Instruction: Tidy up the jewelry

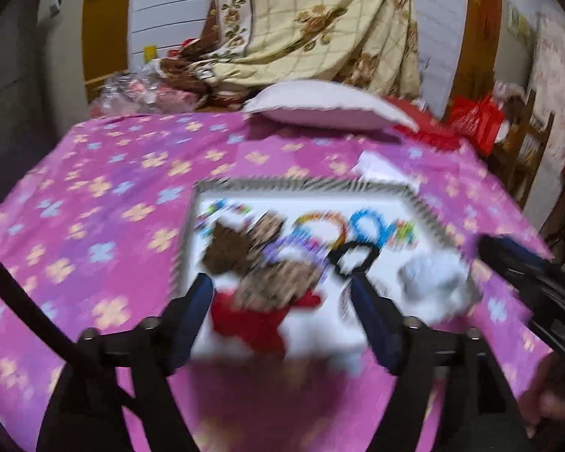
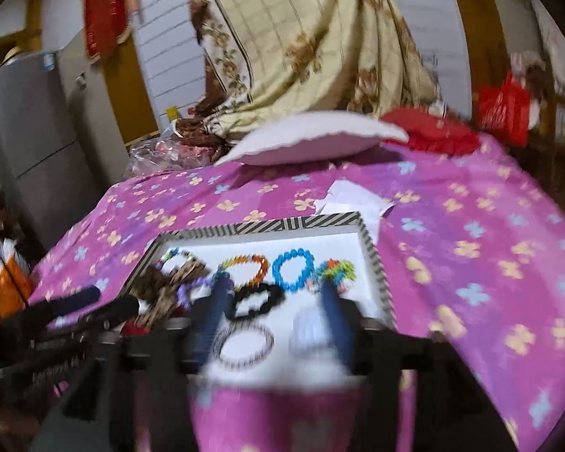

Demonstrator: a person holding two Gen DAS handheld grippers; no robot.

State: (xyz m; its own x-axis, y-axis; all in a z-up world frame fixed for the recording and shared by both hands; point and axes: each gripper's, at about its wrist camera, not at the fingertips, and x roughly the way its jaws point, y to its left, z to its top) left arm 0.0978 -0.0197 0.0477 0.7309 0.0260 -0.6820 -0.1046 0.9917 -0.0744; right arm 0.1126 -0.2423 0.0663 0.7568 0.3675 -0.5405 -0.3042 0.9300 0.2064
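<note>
Both claws, left [image 1: 282, 293] and right [image 2: 277, 301], gape empty over the tray [image 2: 373, 252]. Bracelets [image 2: 293, 269] ahead lie ordered; clips [image 1: 241, 248] remain heaped.

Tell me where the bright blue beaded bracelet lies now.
In the right wrist view the bright blue beaded bracelet lies in the striped-rim white tray, far row, between the orange beaded bracelet and the multicoloured one.
</note>
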